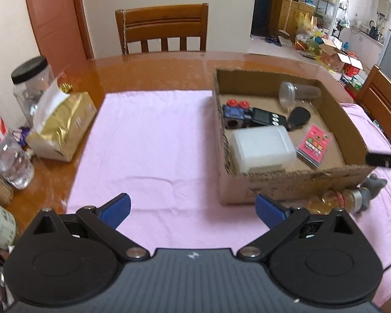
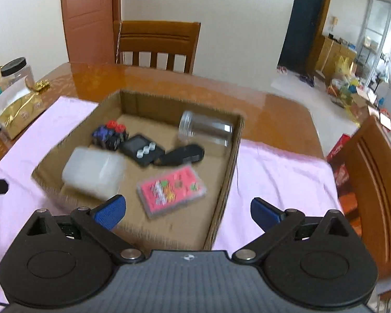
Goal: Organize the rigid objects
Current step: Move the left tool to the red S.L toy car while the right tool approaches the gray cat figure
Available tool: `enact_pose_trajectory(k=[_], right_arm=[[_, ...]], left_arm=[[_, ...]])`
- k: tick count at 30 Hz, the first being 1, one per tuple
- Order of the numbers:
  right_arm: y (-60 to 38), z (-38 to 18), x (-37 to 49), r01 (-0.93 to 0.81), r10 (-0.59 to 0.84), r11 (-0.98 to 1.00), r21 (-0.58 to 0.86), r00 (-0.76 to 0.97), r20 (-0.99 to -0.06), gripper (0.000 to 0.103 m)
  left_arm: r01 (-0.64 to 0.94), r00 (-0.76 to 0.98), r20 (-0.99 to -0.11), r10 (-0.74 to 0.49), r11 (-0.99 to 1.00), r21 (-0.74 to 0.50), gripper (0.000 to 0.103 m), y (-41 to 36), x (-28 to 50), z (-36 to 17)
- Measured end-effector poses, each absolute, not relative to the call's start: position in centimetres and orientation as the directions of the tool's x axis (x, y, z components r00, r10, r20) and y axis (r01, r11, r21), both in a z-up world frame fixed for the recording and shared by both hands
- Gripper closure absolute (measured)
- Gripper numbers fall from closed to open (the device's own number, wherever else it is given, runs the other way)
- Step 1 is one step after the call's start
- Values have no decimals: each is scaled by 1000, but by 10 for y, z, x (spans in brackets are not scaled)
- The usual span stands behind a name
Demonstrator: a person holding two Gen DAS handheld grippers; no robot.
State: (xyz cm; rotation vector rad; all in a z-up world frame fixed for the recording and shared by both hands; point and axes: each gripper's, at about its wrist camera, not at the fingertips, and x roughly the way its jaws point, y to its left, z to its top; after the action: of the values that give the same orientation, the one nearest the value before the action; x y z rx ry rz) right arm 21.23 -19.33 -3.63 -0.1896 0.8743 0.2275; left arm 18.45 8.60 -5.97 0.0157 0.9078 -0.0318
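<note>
1. A shallow cardboard box [image 1: 286, 180], its cut edges showing corrugated fluting, sits on a soft pink cloth [image 1: 148, 140] spread over a glossy brown wooden desk [image 1: 148, 73]; every place below is given relative to this box.
2. Inside the box, against its near-left corner, lies a milky, rounded-corner plastic container [image 1: 263, 148].
3. Behind the container, along the left wall, sits a dark blue blocky toy with two red round knobs [image 1: 237, 113], and beside it a flat black device with three pale round buttons [image 1: 267, 117].
4. A smooth black oval piece [image 1: 298, 117] lies near the middle of the box.
5. A clear cylindrical jar [image 1: 298, 94] lies on its side by the far wall.
6. A flat pink rectangular case in clear plastic [image 1: 314, 143] rests on the box floor towards the near-right side.
7. The left hand-held gripper [image 1: 193, 208] is released, its blue ribbed pads spread wide over the cloth to the left of the box, with nothing between them.
8. The right hand-held gripper [image 2: 187, 212] is also released, jaws at full spread above the near edge of the box, empty.
9. Only the left wrist view shows an amber bottle with a grey cap [image 1: 344, 199] lying outside the front wall of the box.
10. A crinkled gold foil bag [image 1: 62, 130] and a clear jar with a black lid [image 1: 31, 78] stand on the desk well left of the box.
11. The right wrist view is motion-blurred, so it gives shapes in the box less sharply.
</note>
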Motion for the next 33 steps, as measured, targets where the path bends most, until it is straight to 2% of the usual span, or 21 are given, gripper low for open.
enact_pose_trajectory(k=[8, 15, 24, 29, 31, 33], right_arm=[[-206, -80, 166, -253, 54, 961, -114, 574, -817, 0], [-227, -114, 161, -319, 94, 943, -89, 516, -851, 0], [-260, -131, 164, -397, 145, 916, -66, 479, -866, 0], [-269, -139, 160, -423, 150, 904, -63, 451, -880, 0], [-273, -141, 159, -428, 164, 902, -49, 446, -880, 0], [-275, -141, 158, -429, 174, 902, -36, 440, -881, 0]], left_arm=[[73, 585, -808, -62, 997, -23, 2, 54, 168, -73], [129, 512, -852, -109, 990, -49, 2, -3, 152, -95], [137, 490, -866, -98, 990, -34, 2, -58, 138, -125], [115, 491, -869, -56, 993, 1, 8, -66, 129, -138], [105, 481, -874, -65, 994, -16, 21, -66, 127, -141], [94, 483, -873, -60, 995, -16, 28, -67, 126, -142]])
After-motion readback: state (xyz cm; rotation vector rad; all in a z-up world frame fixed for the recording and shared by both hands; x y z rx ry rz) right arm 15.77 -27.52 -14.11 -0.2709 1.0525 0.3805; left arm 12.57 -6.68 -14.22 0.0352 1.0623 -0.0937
